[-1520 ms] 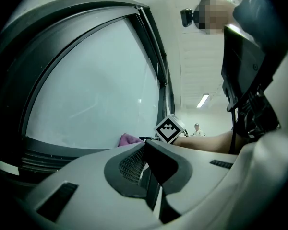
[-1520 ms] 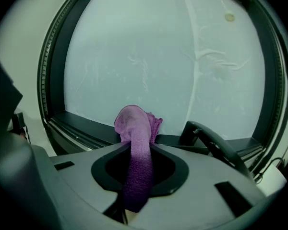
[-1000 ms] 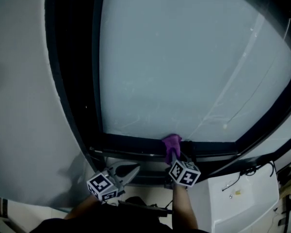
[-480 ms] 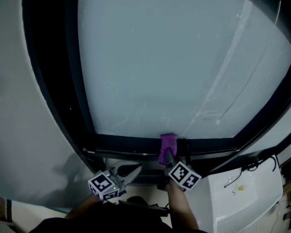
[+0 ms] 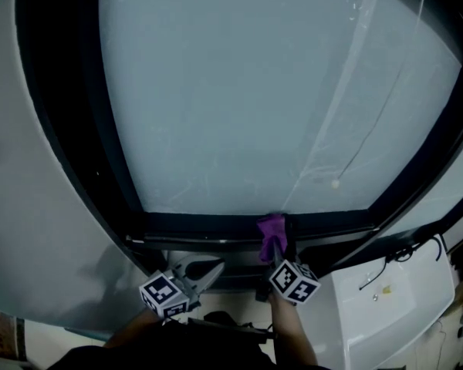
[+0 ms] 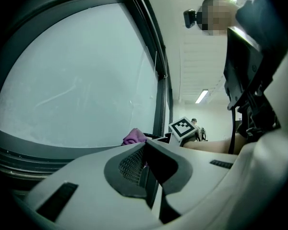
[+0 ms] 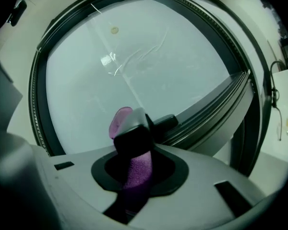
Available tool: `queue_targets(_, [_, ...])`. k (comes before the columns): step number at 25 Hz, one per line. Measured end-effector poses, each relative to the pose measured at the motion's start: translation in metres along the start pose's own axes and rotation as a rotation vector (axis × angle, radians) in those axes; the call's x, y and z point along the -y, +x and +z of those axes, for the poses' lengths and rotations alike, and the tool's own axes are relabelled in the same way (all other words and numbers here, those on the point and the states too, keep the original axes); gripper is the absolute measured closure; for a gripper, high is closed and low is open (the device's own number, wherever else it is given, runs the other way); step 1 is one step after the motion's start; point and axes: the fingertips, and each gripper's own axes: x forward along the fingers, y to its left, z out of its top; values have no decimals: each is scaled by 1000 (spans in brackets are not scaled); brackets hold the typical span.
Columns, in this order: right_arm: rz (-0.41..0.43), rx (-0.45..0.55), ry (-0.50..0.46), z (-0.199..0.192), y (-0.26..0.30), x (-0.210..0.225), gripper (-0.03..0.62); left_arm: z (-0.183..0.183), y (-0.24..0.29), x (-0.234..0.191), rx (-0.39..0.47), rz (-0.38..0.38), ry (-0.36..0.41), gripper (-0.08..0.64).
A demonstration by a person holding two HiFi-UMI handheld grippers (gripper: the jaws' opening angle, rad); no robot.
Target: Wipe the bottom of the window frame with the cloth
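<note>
Right gripper (image 5: 275, 247): jaws closed on the purple cloth (image 5: 272, 230). In the right gripper view the cloth (image 7: 136, 170) runs up between the two jaws as a narrow strip, and its free end curls out past the tips on the left side of the right gripper (image 7: 133, 124). From the head view, the cloth sits just beyond the jaw tips, on the far side, and lies against the bottom rail (image 5: 193, 226) of the dark window frame (image 5: 69, 129), a little right of the rail's middle. The cloth's far end reaches the lower edge of the glass (image 5: 239, 91). The right gripper's marker cube (image 5: 295, 280) is on the near side, with the person's forearm (image 5: 292, 334) behind it. Left gripper (image 5: 208, 271): jaws together, nothing between them, as the left gripper view shows (image 6: 145, 152). It hovers near and to the left of the right gripper, below the bottom rail, apart from the cloth. In the left gripper view the cloth (image 6: 134, 136) shows beyond the jaws, on the rail at the foot of the glass, with the marker cube (image 6: 184, 127) just right of it. A grey wall (image 5: 31, 222) is left of the frame. A white cabinet (image 5: 386, 314) stands near right, with a dark cable (image 5: 405, 251) along its far edge.
</note>
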Motion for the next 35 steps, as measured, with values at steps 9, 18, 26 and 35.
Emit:
queue_targets(9, [-56,-29,-195,5,-10,24,511,-2,22,14,-24,-24,6,557])
queue_targets(18, [-50,-63,-300,30,-15,59,512,-9,44,26,-28,-15,6,557])
queue_targets(26, [5,-132,-504,50,-3,59,512,-12,71,28,-11,27,12,557])
queue_targets(35, [105,-188,-592,64,10,53,512,-5,98,31,28,98,23,557])
